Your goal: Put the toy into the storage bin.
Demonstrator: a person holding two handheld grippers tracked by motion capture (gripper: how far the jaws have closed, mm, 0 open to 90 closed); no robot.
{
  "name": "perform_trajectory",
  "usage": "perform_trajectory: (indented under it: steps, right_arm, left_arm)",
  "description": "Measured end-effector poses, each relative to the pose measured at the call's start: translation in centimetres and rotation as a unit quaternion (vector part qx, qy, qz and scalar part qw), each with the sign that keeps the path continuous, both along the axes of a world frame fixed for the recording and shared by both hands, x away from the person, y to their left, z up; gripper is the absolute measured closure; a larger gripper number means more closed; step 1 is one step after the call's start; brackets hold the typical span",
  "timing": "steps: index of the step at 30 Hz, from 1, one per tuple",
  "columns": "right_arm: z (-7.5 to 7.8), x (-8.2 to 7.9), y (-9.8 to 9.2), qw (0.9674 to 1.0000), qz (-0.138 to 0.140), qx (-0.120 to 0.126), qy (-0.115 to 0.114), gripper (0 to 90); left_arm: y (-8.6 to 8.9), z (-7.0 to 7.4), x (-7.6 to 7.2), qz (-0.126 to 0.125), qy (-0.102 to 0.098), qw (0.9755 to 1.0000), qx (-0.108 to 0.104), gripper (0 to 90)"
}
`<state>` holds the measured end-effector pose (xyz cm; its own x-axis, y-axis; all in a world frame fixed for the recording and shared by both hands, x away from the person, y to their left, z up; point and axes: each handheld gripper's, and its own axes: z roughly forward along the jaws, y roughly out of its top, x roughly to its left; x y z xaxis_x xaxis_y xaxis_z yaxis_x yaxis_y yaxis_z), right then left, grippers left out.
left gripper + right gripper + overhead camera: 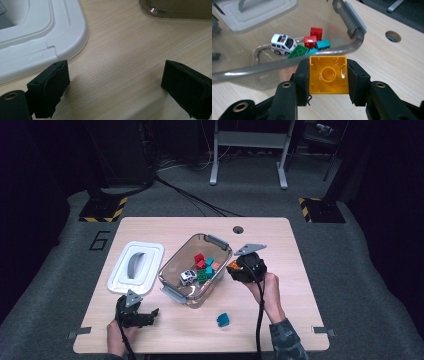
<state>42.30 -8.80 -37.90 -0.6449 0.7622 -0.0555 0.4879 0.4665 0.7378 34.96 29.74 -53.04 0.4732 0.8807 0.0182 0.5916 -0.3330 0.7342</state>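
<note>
A clear plastic box (pixel 172 265) stands mid-table and holds red, teal and green bricks plus a white toy car (pixel 188 276). My right gripper (pixel 233 267) hovers just outside the box's right wall, shut on an orange-yellow brick (pixel 328 74) whose hollow underside faces the camera. In the right gripper view the box rim (pixel 287 63) curves just ahead of the brick, with the toy car (pixel 282 44) and bricks beyond it. My left gripper (pixel 150 315) rests low at the table's front left, open, with bare wood between its pads (pixel 50 87).
The box's white lid (pixel 136 267) lies flat to the left of the box, its corner (pixel 45 37) close ahead of the left gripper. A loose teal brick (pixel 223 320) lies near the front edge. A cable hole (pixel 238 229) sits at the table's back.
</note>
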Motion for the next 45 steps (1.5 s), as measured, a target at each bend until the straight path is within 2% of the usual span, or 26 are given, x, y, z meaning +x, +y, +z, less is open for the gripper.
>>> perform_trajectory:
  steps: [5,6,7,9,10,12,14,21,28,31,34,38,40,41,45]
  right_arm:
    - [1.0,0.8,1.0,0.9999,0.013,0.005,-0.010,58.4]
    - [1.2,0.8,1.2,0.9999,0.009,0.005,-0.003,58.4]
    - [1.3,1.0,1.5,0.9998,0.014,0.006,-0.010,58.5]
    - [1.4,1.1,2.0,0.9999,0.014,0.008,-0.004,58.4]
    - [1.4,1.4,2.3,0.9997,0.024,0.004,-0.011,58.4]
    - [1.3,1.6,3.0,0.9997,0.023,0.004,-0.004,58.4]
    - [1.1,1.9,3.6,0.9994,0.035,-0.001,-0.007,58.4]
    - [0.0,2.8,5.5,0.9984,0.051,-0.020,0.008,58.3]
    - [-1.0,2.9,6.1,0.9969,0.059,-0.042,0.032,58.1]
    - [-1.1,2.8,6.0,0.9972,0.056,-0.038,0.032,57.6]
    - [-1.2,2.9,6.0,0.9968,0.056,-0.046,0.034,56.0]
    - [-1.2,2.8,5.9,0.9971,0.050,-0.043,0.037,46.5]
    - [-1.1,2.5,5.7,0.9978,0.044,-0.038,0.030,39.8]
    - [-1.0,2.3,5.6,0.9984,0.037,-0.032,0.029,37.3]
    - [-0.5,1.5,4.6,0.9990,0.038,-0.014,0.021,26.1]
  left_arm:
    - [-0.1,-0.1,0.0,0.003,-0.006,1.0000,-0.001,7.6]
    - [0.0,0.0,0.0,0.002,-0.004,1.0000,-0.001,7.6]
    - [-0.1,-0.1,0.0,0.003,-0.006,1.0000,0.000,7.6]
    - [0.0,0.0,0.0,0.002,-0.005,1.0000,0.003,7.6]
    - [0.0,0.0,0.0,0.002,-0.005,1.0000,0.003,7.6]
    - [0.0,0.0,0.0,0.002,-0.006,1.0000,0.003,7.7]
    - [-0.1,-0.1,0.0,0.003,-0.006,1.0000,0.002,7.6]
    - [0.0,0.0,0.0,0.000,-0.005,1.0000,0.004,7.6]
    - [0.0,0.0,0.0,0.002,-0.005,1.0000,0.003,7.7]
    - [0.0,0.0,-0.1,0.002,-0.006,1.0000,0.003,7.7]
    - [0.0,0.0,0.0,0.001,-0.004,1.0000,0.003,7.7]
    - [0.0,0.0,0.0,0.001,-0.005,1.0000,0.003,7.7]
    - [0.0,0.0,0.0,0.002,-0.005,1.0000,0.003,7.7]
    - [0.0,0.0,0.0,0.001,-0.004,1.0000,0.003,7.7]
    - [-0.1,0.0,-0.1,0.002,-0.004,1.0000,0.001,7.7]
